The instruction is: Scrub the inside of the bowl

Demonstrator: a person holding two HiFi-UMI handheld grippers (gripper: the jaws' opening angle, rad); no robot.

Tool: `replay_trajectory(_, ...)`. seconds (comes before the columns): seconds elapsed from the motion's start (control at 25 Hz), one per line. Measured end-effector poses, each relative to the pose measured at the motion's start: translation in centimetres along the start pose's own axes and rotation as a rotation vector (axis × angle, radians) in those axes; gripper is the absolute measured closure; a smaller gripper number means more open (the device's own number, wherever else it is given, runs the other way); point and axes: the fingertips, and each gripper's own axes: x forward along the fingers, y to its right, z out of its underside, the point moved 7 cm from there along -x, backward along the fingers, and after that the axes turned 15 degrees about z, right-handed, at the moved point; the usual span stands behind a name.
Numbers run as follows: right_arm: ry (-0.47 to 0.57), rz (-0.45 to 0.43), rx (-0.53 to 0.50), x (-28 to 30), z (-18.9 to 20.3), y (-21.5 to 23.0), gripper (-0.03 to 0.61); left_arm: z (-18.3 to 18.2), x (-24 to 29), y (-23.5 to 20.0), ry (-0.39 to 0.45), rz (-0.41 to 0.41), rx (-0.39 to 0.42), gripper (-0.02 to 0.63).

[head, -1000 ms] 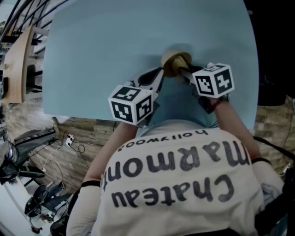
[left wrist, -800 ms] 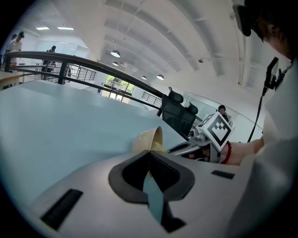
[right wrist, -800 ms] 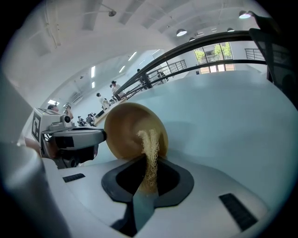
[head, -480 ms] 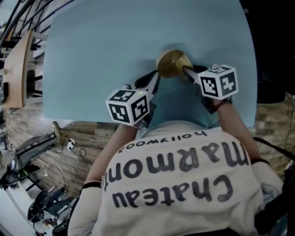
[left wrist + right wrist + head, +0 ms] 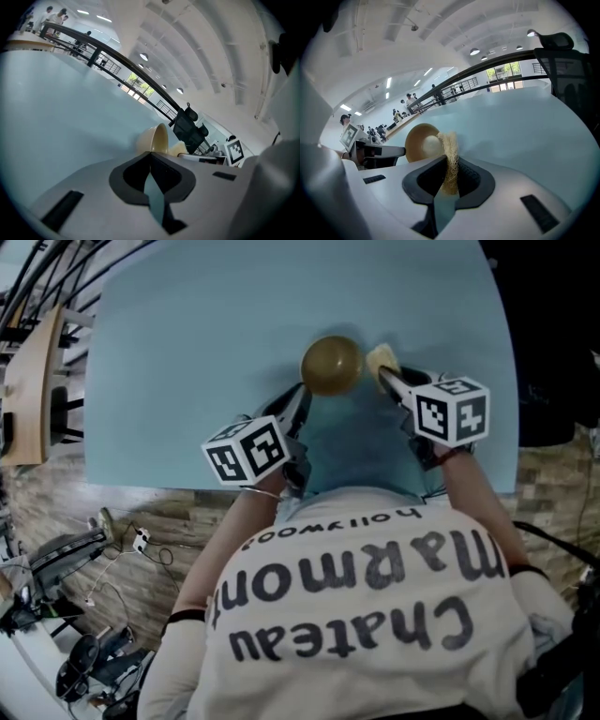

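A golden-brown bowl (image 5: 331, 364) stands tilted on the pale blue table (image 5: 187, 352). Its cream outside faces my left gripper view (image 5: 154, 139). Its brown inside faces my right gripper view (image 5: 419, 140). My left gripper (image 5: 298, 405) (image 5: 150, 153) is shut at the bowl's near left rim and appears to pinch it. The rim itself is hidden behind the jaws. My right gripper (image 5: 394, 382) (image 5: 449, 164) is shut on a straw-coloured loofah scrubber (image 5: 382, 357) (image 5: 451, 147). The scrubber hangs just right of the bowl, outside it.
The table's near edge runs close under both forearms. A wooden bench (image 5: 28, 371) stands left of the table. Cables and gear (image 5: 75, 615) lie on the floor at lower left. A black office chair (image 5: 567, 70) stands beyond the table's right side.
The scrubber has come out of the bowl and now sits to its right. The bowl has shifted left and away. My left gripper has rolled and moved left with it.
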Motion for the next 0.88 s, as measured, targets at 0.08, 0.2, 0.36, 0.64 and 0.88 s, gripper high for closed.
replay_trajectory(0.08, 0.000, 0.008, 0.008, -0.1, 0.1, 0.1, 0.515, -0.1, -0.3, -0.7, 0.018, -0.011, -0.032, 0.606)
replay_trajectory(0.2, -0.002, 0.015, 0.012, -0.1, 0.3, -0.1, 0.515, -0.3, -0.7, -1.8, 0.033, -0.049, -0.048, 0.606)
replay_trajectory(0.36, 0.004, 0.038, 0.056, -0.9, 0.7, -0.1, 0.515, 0.0, -1.5, -2.7, 0.050, -0.076, -0.096, 0.606)
replay_trajectory(0.64, 0.010, 0.058, 0.208, -1.7, 1.1, -0.7, 0.515, -0.6, -2.5, -3.4, 0.085, -0.002, -0.183, 0.604)
replay_trajectory(0.88, 0.019, 0.064, 0.273, -3.1, 1.3, -2.5, 0.515, -0.8, -3.2, -3.9, 0.083, 0.056, -0.215, 0.597)
